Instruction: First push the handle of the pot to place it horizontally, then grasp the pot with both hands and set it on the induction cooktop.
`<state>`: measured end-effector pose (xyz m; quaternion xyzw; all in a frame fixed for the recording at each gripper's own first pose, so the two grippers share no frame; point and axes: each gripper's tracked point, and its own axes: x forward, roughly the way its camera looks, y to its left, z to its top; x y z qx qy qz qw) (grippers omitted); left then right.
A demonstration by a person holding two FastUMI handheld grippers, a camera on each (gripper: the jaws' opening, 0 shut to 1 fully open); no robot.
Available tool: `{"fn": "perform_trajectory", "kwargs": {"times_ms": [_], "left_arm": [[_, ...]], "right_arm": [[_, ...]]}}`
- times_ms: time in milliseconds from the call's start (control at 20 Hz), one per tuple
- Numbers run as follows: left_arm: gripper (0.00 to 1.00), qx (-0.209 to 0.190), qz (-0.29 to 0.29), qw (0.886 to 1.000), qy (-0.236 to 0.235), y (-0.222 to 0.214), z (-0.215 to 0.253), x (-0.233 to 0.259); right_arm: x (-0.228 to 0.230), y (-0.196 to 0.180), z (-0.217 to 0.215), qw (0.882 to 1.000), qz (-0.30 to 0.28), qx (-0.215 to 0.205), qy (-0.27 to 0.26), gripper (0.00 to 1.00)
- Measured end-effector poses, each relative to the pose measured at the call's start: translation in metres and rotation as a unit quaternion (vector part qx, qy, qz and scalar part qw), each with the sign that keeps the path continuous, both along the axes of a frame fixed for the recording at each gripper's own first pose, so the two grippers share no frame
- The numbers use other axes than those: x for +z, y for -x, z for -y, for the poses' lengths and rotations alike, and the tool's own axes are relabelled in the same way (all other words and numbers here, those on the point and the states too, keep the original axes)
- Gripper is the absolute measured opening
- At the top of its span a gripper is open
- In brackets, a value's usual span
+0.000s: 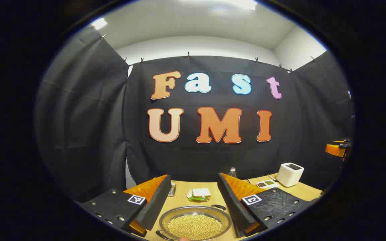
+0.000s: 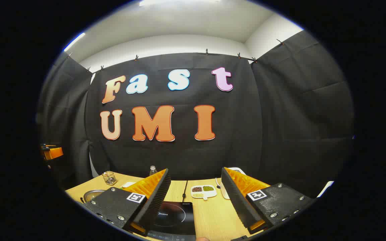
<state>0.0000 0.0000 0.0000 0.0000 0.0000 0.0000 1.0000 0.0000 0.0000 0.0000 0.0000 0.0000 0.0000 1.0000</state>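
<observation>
In the left gripper view, a shallow steel pot [image 1: 195, 221] full of yellow beans sits on the wooden table right below my left gripper [image 1: 193, 201], whose fingers stand wide apart with nothing between them. One black pot handle [image 1: 218, 207] lies at the far right rim, another [image 1: 164, 235] at the near left. In the right gripper view, the black induction cooktop [image 2: 174, 217] lies below my right gripper [image 2: 196, 197], open and empty. The pot's rim [image 2: 91, 194] peeks out at the left.
Behind the pot are a sandwich on a plate [image 1: 199, 194], a small metal holder [image 1: 172, 189], a clear bottle [image 1: 232, 172], a white toaster [image 1: 290, 174] and a divided dish of grains [image 2: 203, 191]. A wire basket [image 2: 108, 177] stands at the far left.
</observation>
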Motion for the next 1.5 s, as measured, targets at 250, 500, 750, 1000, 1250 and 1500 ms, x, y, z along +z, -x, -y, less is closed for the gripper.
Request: {"fn": "perform_trajectory", "kwargs": {"times_ms": [250, 500, 750, 1000, 1250, 1500], "left_arm": [[0.91, -0.003, 0.002, 1.0, 0.002, 0.003, 0.003, 0.004], [0.91, -0.003, 0.004, 1.0, -0.001, 0.004, 0.004, 0.005], [0.9, -0.004, 0.004, 1.0, -0.007, 0.004, 0.006, 0.005], [0.91, -0.013, 0.0, 1.0, -0.007, 0.003, 0.012, 0.002], [0.96, -0.003, 0.007, 1.0, -0.005, 0.004, 0.004, 0.005], [0.81, -0.011, 0.002, 1.0, -0.01, 0.003, 0.008, -0.002]], "right_arm": [[-0.003, -0.003, 0.002, 1.0, -0.001, -0.001, 0.003, 0.95], [-0.002, -0.004, 0.003, 1.0, 0.002, -0.001, -0.004, 0.95], [0.0, -0.002, 0.004, 1.0, 0.001, 0.003, -0.001, 0.95], [0.003, -0.001, 0.006, 1.0, 0.008, 0.001, -0.006, 0.95], [-0.004, -0.003, 0.011, 1.0, 0.0, -0.006, -0.005, 0.95], [-0.006, -0.004, 0.01, 1.0, -0.002, -0.003, -0.008, 0.95]]}}
